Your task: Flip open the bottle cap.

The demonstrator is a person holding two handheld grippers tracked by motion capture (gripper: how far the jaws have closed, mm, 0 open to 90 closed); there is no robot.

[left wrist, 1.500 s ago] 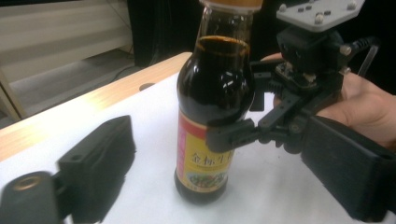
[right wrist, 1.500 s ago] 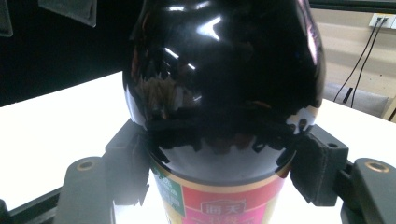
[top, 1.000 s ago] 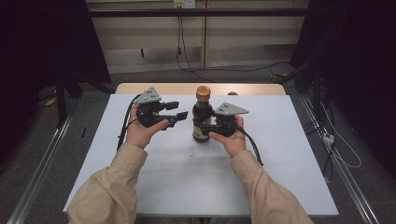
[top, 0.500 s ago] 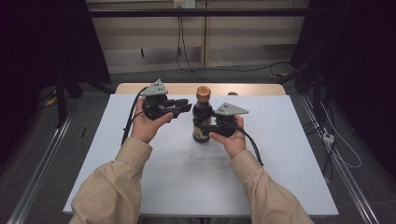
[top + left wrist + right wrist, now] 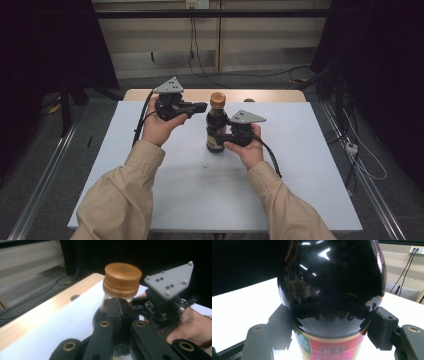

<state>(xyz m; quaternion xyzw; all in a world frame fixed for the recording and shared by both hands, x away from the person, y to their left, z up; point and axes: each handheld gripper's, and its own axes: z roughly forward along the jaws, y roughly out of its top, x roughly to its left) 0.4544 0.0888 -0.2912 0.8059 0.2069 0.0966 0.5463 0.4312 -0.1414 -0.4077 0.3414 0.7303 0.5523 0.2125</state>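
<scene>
A dark glass bottle (image 5: pixel 217 126) with a copper-brown cap (image 5: pixel 217 99) stands upright on the white table (image 5: pixel 310 170), a little far of its middle.

From the high view, the right gripper (image 5: pixel 223 137) reaches in from the bottle's right side at the height of its lower body, held in the person's right hand (image 5: pixel 246 149), its grey plate (image 5: pixel 247 117) level with the bottle's shoulder. The right gripper view adds what the high view cannot settle: the two black jaws sit on either side of the bottle's round body, pressed against the glass just above a red and gold label (image 5: pixel 329 347), so this gripper grips the bottle.

The left gripper (image 5: pixel 201 106) is raised in the left hand (image 5: pixel 159 127), just left of the cap and level with it. The high view leaves its jaws unclear; the left gripper view shows them brought together with no gap, pointing at the bottle's neck just under the cap (image 5: pixel 122 280), holding nothing. Whether the tips touch the neck cannot be told. That view also shows the right gripper's plate (image 5: pixel 170 280) beyond the bottle.
</scene>
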